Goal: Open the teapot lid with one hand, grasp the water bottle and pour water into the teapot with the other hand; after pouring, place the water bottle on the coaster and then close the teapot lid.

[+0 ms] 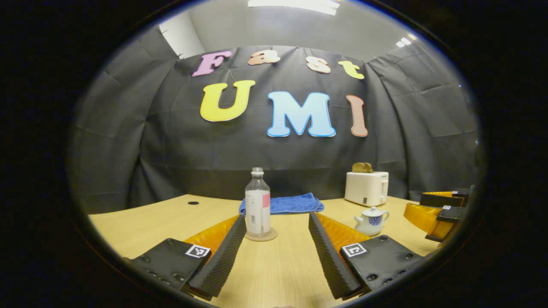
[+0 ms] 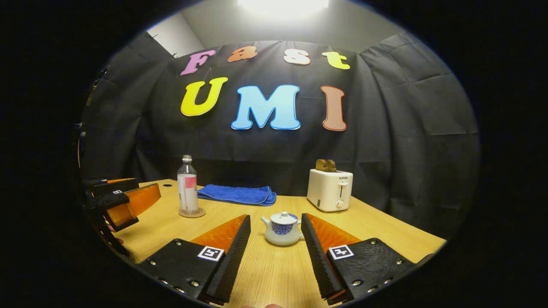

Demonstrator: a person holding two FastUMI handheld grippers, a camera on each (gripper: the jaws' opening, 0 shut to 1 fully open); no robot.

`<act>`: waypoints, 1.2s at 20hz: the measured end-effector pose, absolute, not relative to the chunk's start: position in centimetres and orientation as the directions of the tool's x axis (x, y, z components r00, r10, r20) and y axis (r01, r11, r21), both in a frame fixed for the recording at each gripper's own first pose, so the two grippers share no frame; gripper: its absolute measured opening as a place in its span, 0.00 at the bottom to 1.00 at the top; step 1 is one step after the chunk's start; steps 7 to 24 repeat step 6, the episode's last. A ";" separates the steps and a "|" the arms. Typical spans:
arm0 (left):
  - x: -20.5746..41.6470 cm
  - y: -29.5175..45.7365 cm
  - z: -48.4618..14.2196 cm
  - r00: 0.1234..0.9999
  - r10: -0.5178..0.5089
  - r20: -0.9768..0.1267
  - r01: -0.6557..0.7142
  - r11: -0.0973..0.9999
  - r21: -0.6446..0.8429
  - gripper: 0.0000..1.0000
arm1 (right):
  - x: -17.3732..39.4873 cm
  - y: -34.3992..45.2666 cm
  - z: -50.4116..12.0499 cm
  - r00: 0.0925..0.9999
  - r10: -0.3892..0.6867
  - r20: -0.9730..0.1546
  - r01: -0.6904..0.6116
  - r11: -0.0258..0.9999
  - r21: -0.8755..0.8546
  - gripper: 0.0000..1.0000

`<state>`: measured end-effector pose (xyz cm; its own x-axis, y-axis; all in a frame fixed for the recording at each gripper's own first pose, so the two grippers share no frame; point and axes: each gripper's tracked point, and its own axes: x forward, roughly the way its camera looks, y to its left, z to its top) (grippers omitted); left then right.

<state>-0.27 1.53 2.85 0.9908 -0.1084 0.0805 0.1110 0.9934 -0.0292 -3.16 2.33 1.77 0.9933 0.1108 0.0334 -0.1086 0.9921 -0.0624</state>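
Two grippers, both spread wide and holding nothing. My right gripper (image 2: pixel 274 252) faces the teapot (image 2: pixel 281 229), lid (image 2: pixel 282 217) still on; the water bottle (image 1: pixel 257 204) stands on its coaster (image 1: pixel 261 235), left of the teapot, ahead of my left gripper (image 1: pixel 276 252). I'd come down over the teapot, centre on the knob, pinch gently, lift straight.

The toaster (image 2: pixel 329 189), beyond the right gripper's fingers, carried a small brand word on its front, too small to read surely. The water bottle's (image 1: pixel 257 205) label bore a barcode, its print illegible.
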 end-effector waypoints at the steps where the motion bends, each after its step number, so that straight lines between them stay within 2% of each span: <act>1: -0.7 1.6 3.0 0.990 -0.103 0.095 0.105 0.994 -0.025 0.99 | -3.3 2.0 1.5 0.994 0.103 0.029 -0.101 0.994 -0.047 0.74; 4: -1.5 1.0 3.4 0.984 -0.117 0.133 0.121 0.992 -0.027 0.99 | -3.0 1.1 1.3 0.996 0.079 0.030 -0.079 0.997 0.003 0.74; 24: -1.0 0.9 2.9 0.986 -0.115 0.120 0.118 0.993 -0.018 0.99 | -2.4 0.7 1.0 0.998 0.065 0.021 -0.065 0.998 0.001 0.74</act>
